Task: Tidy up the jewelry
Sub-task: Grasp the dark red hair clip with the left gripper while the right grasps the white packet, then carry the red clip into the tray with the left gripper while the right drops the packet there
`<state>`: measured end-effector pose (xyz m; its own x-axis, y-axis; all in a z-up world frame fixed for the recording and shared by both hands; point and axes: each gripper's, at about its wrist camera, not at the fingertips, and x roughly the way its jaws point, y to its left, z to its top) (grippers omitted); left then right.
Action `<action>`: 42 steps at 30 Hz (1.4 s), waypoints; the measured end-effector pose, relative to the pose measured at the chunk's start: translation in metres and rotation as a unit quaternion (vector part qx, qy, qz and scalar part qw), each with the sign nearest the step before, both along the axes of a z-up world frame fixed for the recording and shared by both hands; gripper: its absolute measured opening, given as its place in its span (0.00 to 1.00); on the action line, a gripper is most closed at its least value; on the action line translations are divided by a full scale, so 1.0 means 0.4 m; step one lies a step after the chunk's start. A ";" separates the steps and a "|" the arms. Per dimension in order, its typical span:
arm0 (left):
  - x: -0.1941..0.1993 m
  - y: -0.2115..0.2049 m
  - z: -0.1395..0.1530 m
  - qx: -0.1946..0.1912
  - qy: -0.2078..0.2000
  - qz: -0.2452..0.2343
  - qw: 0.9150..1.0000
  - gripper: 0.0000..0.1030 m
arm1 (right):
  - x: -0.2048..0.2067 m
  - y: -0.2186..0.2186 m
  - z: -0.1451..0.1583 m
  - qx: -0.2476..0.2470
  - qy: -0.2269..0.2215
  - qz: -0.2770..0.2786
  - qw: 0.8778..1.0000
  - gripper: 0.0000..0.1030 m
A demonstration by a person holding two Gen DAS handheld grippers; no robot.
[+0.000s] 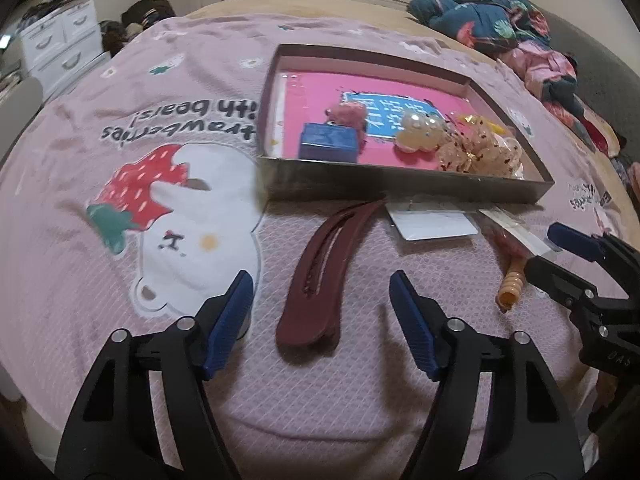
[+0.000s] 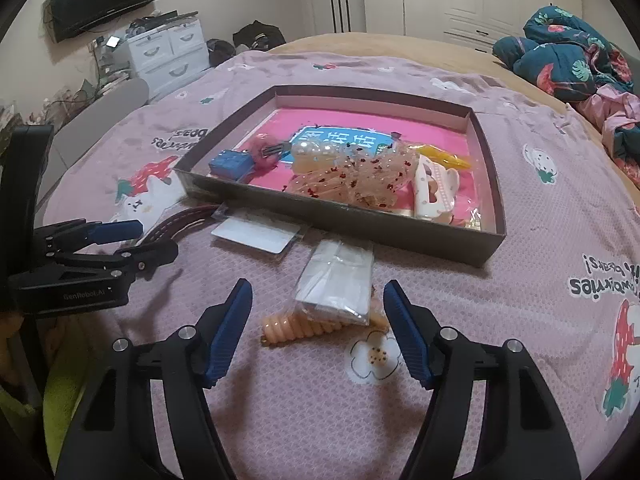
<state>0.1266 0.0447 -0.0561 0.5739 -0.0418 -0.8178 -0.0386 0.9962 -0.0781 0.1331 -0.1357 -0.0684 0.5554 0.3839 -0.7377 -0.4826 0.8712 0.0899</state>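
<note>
A long dark red hair clip (image 1: 320, 276) lies flat on the pink bedspread. My left gripper (image 1: 320, 280) stands open astride it, with a gap between each blue pad and the clip. In the right wrist view my right gripper (image 2: 317, 286) is open over a clear packet (image 2: 336, 280) that holds an orange spiral hair tie (image 2: 296, 328); the pads do not touch it. The brown tray (image 1: 400, 184) behind holds a small blue box (image 1: 328, 142), a pink bear clip (image 1: 346, 114), a pearly clip (image 1: 418, 130) and a speckled sheer bow (image 1: 476, 152).
A white card in plastic (image 1: 434, 224) lies against the tray's front wall. The bedspread (image 2: 520, 312) has bear and strawberry prints. Crumpled floral bedding (image 2: 572, 56) sits at the far right. White drawers (image 2: 168, 52) stand beyond the bed on the left.
</note>
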 end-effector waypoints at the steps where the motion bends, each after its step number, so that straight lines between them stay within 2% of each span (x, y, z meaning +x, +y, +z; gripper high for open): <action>1: 0.005 -0.004 -0.003 0.000 0.001 -0.003 1.000 0.58 | 0.003 0.002 -0.002 -0.001 0.001 0.000 1.000 0.62; 4: 0.018 -0.013 -0.011 0.003 0.004 -0.010 1.000 0.55 | 0.013 0.004 -0.013 -0.004 0.004 -0.004 1.000 0.60; 6: 0.027 -0.017 -0.017 0.005 0.007 -0.013 1.000 0.48 | 0.017 0.005 -0.018 -0.005 0.006 -0.005 1.000 0.59; 11: 0.036 -0.018 -0.024 0.010 0.009 -0.015 1.000 0.41 | 0.024 0.010 -0.024 -0.011 0.005 -0.008 1.000 0.52; 17: 0.035 0.004 -0.026 0.001 0.008 -0.008 1.000 0.18 | 0.037 0.013 -0.028 -0.016 0.002 -0.008 1.000 0.46; 36: -0.019 0.016 0.018 -0.033 -0.016 -0.001 0.999 0.16 | 0.008 -0.009 0.007 -0.012 -0.014 -0.006 1.000 0.42; 37: -0.022 0.015 0.022 -0.036 -0.017 -0.001 0.999 0.15 | 0.004 -0.010 0.010 -0.011 -0.015 -0.005 1.000 0.42; 38: -0.023 0.015 0.025 -0.037 -0.019 -0.002 0.999 0.08 | 0.000 -0.013 0.015 -0.010 -0.018 -0.005 1.000 0.41; 42: -0.031 0.012 0.036 -0.045 -0.022 -0.004 0.999 0.07 | -0.012 -0.024 0.027 -0.008 -0.024 -0.004 1.000 0.39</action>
